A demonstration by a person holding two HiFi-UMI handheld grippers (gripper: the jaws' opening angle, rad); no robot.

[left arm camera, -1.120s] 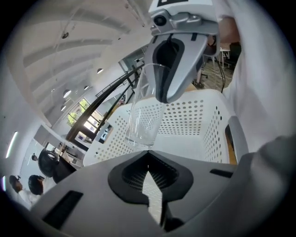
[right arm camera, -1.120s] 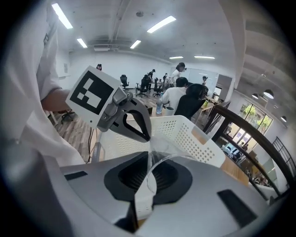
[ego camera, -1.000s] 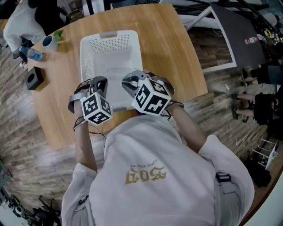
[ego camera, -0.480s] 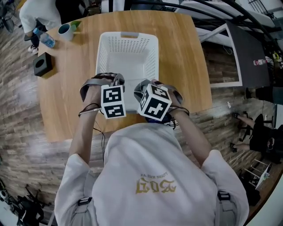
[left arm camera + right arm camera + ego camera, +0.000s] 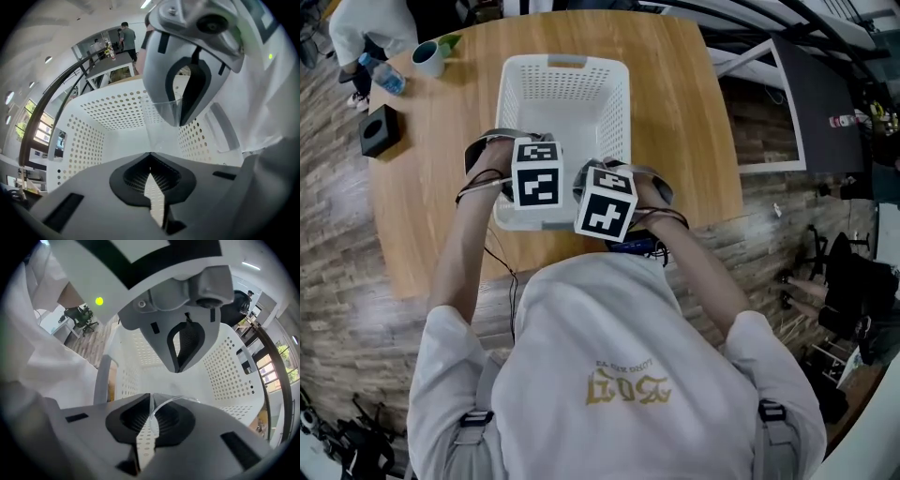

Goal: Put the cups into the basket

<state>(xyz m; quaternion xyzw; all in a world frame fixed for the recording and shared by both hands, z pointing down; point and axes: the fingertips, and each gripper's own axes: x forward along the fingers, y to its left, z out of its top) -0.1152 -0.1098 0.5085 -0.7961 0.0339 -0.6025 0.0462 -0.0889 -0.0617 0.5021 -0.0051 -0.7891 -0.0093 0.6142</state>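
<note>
Two clear cups are in hand, one in each gripper, and both hang over the near end of the white basket on the wooden table. On the left, the left gripper has its jaws clamped on the thin wall of the left clear cup, with the basket's perforated walls and floor right behind it; its tilt is hard to judge through the plastic. To place it well, I would bring it low inside the basket, so the base is near the floor, before easing the jaws apart; a drop from height would likely tip such a light cup. The squeeze should stay gentle, since thin plastic probably buckles. On the right, the right gripper is likewise closed on the right clear cup, of which only the curved rim shows plainly, just beside the lower jaw. The two grippers sit close together, so releasing one cup at a time seems wise, setting the cups apart from each other. Each gripper should then lift straight up, clear of the basket rim.
</note>
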